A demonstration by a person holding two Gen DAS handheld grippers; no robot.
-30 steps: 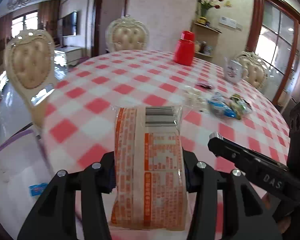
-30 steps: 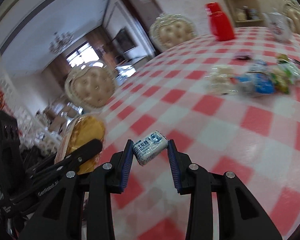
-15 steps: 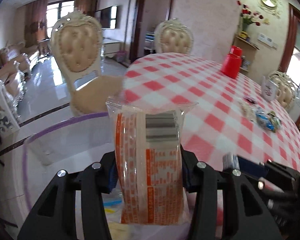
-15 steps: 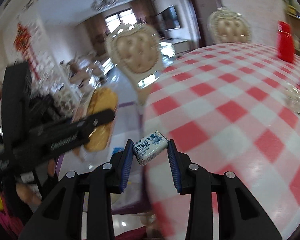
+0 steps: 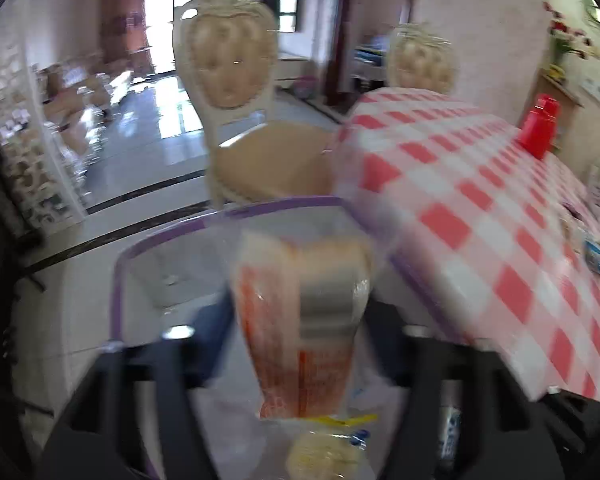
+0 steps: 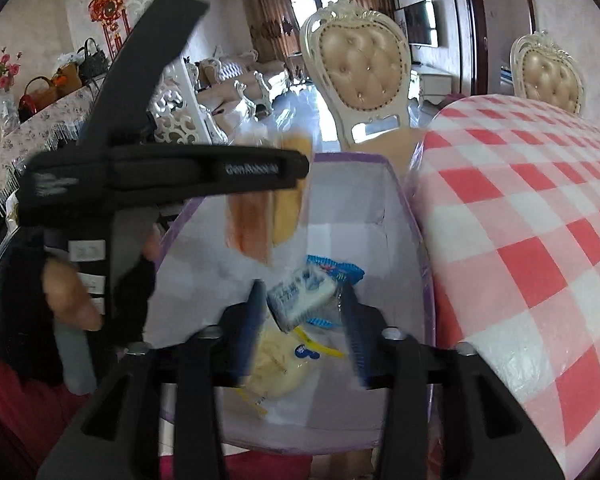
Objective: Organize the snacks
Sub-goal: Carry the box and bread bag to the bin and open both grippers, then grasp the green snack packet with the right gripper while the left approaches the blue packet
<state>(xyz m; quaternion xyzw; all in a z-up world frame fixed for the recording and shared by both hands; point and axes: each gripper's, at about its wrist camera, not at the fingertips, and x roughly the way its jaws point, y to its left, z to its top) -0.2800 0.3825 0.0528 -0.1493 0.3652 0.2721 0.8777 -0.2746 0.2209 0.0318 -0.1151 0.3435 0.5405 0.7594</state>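
Left wrist blurred: left gripper [image 5: 300, 344] apart, orange packet [image 5: 300, 328] between; right gripper [image 6: 304, 312] apart, candy [image 6: 300, 296] between.

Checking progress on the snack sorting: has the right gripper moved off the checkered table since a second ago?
Yes. The right gripper swung left off the checkered table and is over the purple-rimmed bin.

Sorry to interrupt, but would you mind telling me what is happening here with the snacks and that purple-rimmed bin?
A person is sorting snacks off the checked table into a purple-rimmed bin beside it. The left hand-held gripper has an orange snack pack between its fingers, over the bin. The right hand-held gripper has a small blue-and-white packet between its fingers, also over the bin. A pale yellow snack already lies inside. Motion blur leaves both grips unclear.
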